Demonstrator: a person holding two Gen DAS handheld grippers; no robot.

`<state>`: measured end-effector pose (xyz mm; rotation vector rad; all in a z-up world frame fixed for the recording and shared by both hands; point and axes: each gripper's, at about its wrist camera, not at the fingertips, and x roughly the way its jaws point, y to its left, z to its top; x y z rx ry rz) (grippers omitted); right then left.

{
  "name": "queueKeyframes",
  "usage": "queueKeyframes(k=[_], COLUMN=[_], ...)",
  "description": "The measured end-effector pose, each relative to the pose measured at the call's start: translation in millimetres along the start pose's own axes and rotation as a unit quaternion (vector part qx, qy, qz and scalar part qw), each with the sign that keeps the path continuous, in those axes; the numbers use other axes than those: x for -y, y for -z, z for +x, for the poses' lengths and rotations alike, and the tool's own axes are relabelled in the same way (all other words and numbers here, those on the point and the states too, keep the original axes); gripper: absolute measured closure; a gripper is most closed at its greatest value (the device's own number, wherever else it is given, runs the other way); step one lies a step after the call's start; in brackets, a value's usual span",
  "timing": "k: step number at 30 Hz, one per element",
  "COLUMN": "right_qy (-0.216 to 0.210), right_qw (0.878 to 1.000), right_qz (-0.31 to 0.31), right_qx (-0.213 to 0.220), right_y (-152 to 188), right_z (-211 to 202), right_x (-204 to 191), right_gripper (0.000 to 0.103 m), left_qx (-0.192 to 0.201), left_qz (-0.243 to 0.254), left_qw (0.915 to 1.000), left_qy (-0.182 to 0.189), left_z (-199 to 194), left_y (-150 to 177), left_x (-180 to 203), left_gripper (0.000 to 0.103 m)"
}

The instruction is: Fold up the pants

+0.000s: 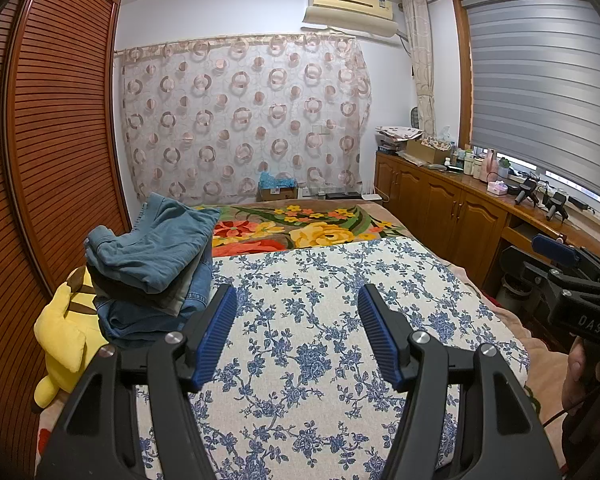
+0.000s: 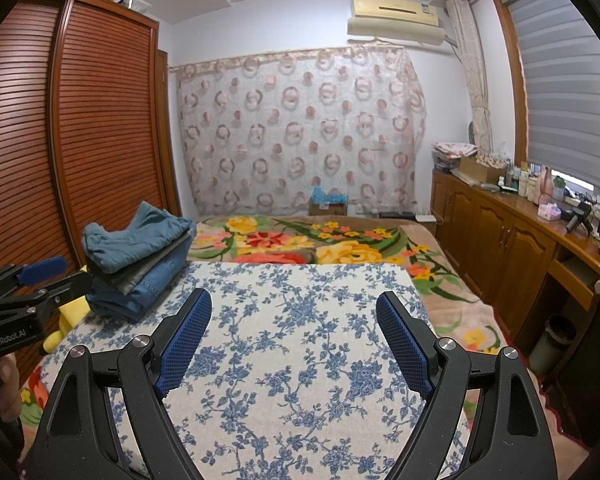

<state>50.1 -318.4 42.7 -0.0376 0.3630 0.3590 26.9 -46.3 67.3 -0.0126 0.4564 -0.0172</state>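
Observation:
A stack of folded pants (image 1: 152, 264), teal on top with grey and blue denim below, sits at the left edge of the blue-flowered white cloth (image 1: 320, 320) on the bed. It also shows in the right wrist view (image 2: 140, 256), on the cloth (image 2: 300, 340). My left gripper (image 1: 298, 320) is open and empty, just right of the stack and above the cloth. My right gripper (image 2: 294, 332) is open and empty over the cloth. The right gripper shows at the right edge of the left wrist view (image 1: 560, 268); the left gripper shows at the left edge of the right wrist view (image 2: 32, 284).
A yellow plush toy (image 1: 64, 332) lies beside the stack at the bed's left edge. A slatted wooden wardrobe (image 1: 48, 140) stands at the left. A floral blanket (image 1: 308, 228) covers the far bed. Wooden cabinets (image 1: 452, 208) with bottles line the right wall.

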Motion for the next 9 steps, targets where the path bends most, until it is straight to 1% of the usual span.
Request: queueKeyframes(k=[9], right_qy=[0.001], right_qw=[1.0], right_qz=[0.0], right_qx=[0.0], right_y=[0.0], right_z=[0.0], right_x=[0.2], right_gripper=[0.017], left_qx=[0.0], left_qz=[0.0], left_qw=[1.0], left_qy=[0.0], left_z=[0.3], left_y=[0.5], left_x=[0.2], left_gripper=[0.04])
